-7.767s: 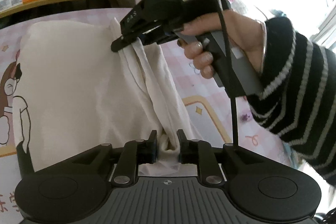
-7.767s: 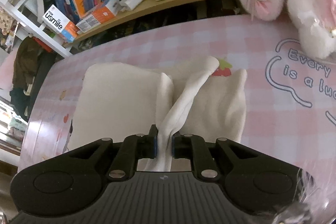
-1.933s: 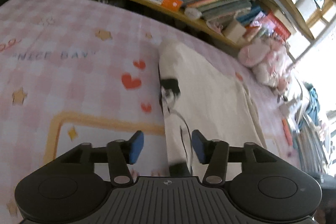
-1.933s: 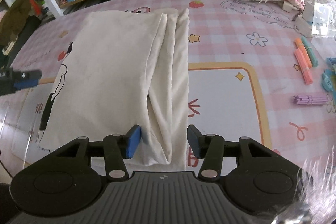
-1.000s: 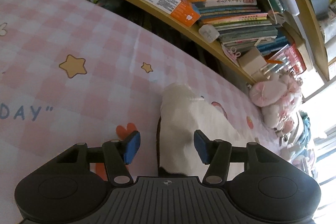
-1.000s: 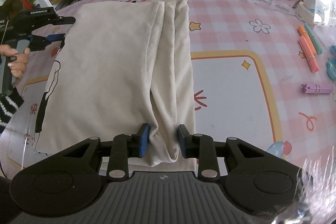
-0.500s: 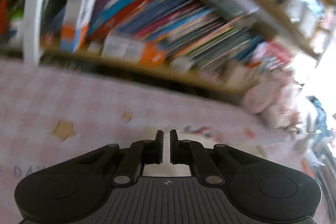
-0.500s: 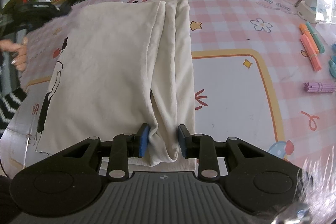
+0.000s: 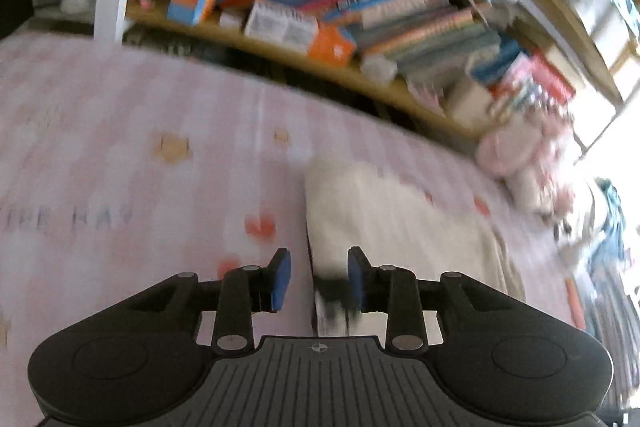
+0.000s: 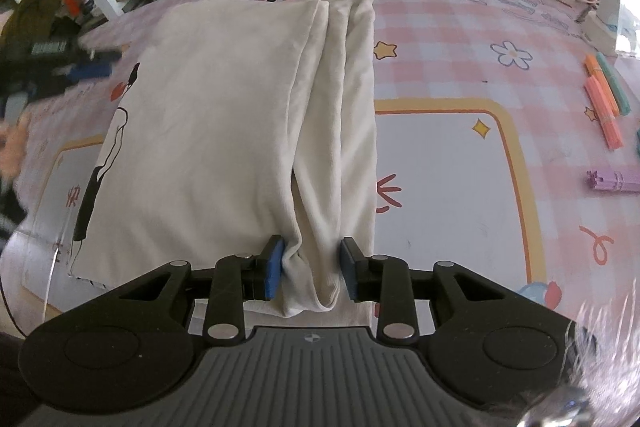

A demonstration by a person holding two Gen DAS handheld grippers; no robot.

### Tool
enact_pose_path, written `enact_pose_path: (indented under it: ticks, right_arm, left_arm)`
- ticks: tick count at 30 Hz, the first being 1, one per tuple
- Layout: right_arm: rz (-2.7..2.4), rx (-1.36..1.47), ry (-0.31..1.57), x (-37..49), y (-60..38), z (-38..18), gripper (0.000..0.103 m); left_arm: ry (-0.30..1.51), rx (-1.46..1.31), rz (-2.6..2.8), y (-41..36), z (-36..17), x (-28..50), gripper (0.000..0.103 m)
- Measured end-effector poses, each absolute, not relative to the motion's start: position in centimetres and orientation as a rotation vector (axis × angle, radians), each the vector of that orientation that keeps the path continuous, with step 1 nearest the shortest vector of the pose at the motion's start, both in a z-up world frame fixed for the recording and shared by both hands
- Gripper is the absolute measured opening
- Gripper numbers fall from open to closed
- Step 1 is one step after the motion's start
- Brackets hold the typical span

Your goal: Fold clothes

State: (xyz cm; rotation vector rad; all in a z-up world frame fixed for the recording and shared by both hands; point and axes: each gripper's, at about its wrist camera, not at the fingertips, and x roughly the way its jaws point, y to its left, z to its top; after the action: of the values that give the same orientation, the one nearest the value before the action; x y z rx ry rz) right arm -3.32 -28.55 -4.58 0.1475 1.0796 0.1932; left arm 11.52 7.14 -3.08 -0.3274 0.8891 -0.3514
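Currently the cream garment lies flat on the pink checked mat, filling the centre-left of the right wrist view, sleeves stacked along its right side. Right gripper, bottom centre, is clamped on the bunched sleeve folds at the near hem.

Left gripper: jaws opening, pads apart, garment's printed edge running between them untouched. That view is badly blurred.

Risks, judged:
- Left side has no hold; a lift now would raise one corner only and skew the fold.
- Left pads straddle the very edge, so closing may catch one layer or miss.
- Right pads grip loose bunched folds; layers could slip unevenly.
- Markers, right edge, could snag a swung hem.
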Motion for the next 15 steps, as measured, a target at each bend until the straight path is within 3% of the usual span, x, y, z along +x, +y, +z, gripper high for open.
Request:
enact_pose_path:
  ticks: [7,11,15]
  right_arm:
    - [0.215,0.13,1.064,-3.5,-28.7,-4.6,0.03]
    - [0.238,0.145,1.06,-3.5,-29.2,-4.5,0.03]
    - [0.264,0.17,1.061,-3.6,-30.0,-4.3,0.034]
  left_arm:
    - [0.923,-0.272,-0.346,5.0,-2.6,4.6,0.032]
    - [0.905,-0.182,-0.356,3.1,-1.6,2.4,0.043]
    - [0.903,-0.133,-0.352,1.6,-1.1,1.0,0.045]
